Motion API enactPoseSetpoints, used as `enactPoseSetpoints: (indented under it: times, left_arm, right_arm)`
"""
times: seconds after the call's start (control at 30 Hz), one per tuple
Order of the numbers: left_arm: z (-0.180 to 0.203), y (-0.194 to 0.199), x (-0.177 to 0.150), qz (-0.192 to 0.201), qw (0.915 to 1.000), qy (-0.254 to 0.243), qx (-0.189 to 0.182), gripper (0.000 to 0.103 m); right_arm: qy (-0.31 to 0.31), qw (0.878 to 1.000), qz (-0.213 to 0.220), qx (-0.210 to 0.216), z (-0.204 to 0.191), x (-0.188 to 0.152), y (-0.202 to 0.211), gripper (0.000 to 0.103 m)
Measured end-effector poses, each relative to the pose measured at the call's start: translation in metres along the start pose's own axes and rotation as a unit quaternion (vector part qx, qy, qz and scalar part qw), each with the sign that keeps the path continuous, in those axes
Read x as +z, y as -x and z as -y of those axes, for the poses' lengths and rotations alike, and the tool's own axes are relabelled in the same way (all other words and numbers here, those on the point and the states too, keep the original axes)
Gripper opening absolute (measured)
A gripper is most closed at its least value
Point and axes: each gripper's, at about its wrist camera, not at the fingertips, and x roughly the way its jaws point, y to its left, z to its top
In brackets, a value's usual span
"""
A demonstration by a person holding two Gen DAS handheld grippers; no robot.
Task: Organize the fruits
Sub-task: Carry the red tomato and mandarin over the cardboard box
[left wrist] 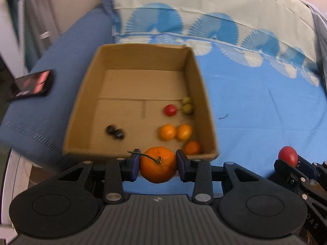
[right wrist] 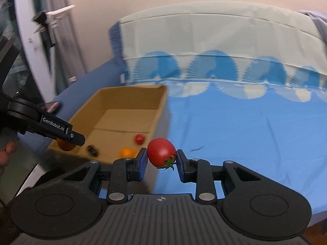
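Left gripper (left wrist: 158,164) fingers clamped on a stemmed mandarin (left wrist: 157,164), at the near wall of the cardboard box (left wrist: 141,59) on the bed (left wrist: 265,106). Right gripper (right wrist: 161,156) fingers clamped on a tomato (right wrist: 161,152), just right of the box.

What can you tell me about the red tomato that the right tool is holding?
The red tomato is small, oval and smooth, with glossy skin and a green calyx at its lower right end. It looks whole and firm. The right tool is shut on it, one blue pad pressing each side, so it hangs in the air, tilted, above the blue bedsheet and just right of the cardboard box. Nothing else touches it.
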Motion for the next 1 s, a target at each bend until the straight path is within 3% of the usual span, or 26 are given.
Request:
enactPoseSetpoints:
  times: [0.37,0.67,1.0]
  left_arm:
    - [-0.042,0.039,-0.051,0.023,0.999,0.038,-0.001,0.041]
    - [-0.045,0.029,-0.047,0.023,0.9989,0.04,-0.004,0.041]
    - [-0.058,-0.001,-0.02,0.005,0.9989,0.046,-0.001,0.041]
  right_arm:
    - [0.059,0.998,0.01,0.026,-0.056,-0.008,0.027,0.032]
    - [0.085,0.996,0.006,0.024,-0.066,-0.005,0.022,0.032]
    - [0.082,0.996,-0.007,0.016,-0.067,0.01,-0.013,0.032]
